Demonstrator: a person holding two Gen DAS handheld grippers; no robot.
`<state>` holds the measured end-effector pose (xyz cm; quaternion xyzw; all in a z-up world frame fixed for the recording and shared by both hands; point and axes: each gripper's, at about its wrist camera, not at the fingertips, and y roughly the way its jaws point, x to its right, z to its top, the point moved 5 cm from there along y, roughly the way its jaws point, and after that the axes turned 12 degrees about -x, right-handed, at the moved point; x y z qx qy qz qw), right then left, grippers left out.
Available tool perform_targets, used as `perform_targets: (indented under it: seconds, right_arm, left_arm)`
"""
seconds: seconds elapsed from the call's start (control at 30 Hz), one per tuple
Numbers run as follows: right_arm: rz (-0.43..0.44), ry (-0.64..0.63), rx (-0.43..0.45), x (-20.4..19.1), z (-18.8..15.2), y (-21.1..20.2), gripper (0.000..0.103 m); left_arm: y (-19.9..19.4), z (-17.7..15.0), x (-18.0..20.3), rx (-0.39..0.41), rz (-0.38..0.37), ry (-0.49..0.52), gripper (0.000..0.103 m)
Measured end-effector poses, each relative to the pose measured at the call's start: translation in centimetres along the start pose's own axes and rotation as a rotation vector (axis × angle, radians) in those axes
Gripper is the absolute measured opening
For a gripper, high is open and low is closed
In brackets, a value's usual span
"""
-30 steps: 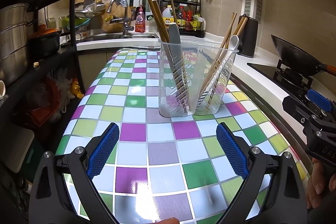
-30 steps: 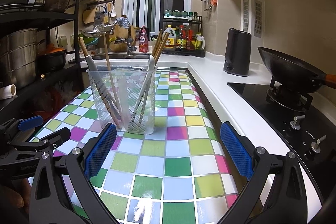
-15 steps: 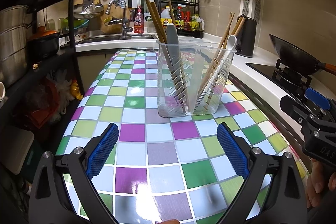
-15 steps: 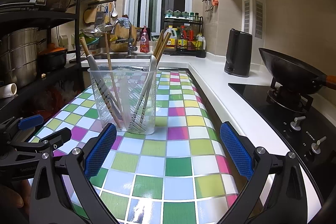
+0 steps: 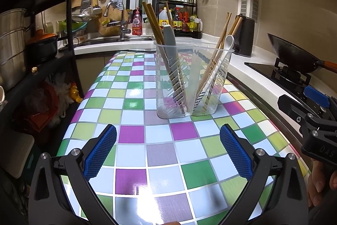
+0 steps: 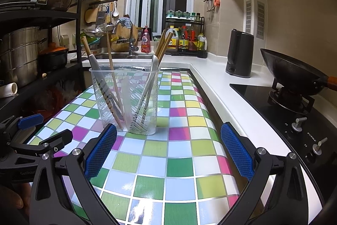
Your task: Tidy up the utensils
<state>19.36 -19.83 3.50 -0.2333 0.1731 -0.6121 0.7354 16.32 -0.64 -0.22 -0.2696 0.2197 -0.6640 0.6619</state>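
A kitchen counter [image 5: 134,149] covered in checkered film holds a clear utensil holder [image 5: 190,81] upright at its middle, chopsticks [image 5: 226,35] and a white spoon [image 5: 225,45] standing inside. Near it, the left gripper [image 5: 167,153] and right gripper [image 6: 168,152] hover spread wide, holding nothing.

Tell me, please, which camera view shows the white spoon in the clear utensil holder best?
The left wrist view: the white spoon leans clear of the utensil holder rim, its bowl fully visible. The right wrist view shows only its edge, with chopsticks close behind it.
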Motion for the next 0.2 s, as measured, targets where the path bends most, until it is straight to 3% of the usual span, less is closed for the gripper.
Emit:
perform_targets:
  seconds: [0.2]
  right_arm:
    - [0.006, -0.007, -0.002, -0.19, 0.0, 0.06, 0.097]
  left_arm:
    - [0.32, -0.15, -0.08, -0.016, 0.004, -0.001, 0.095]
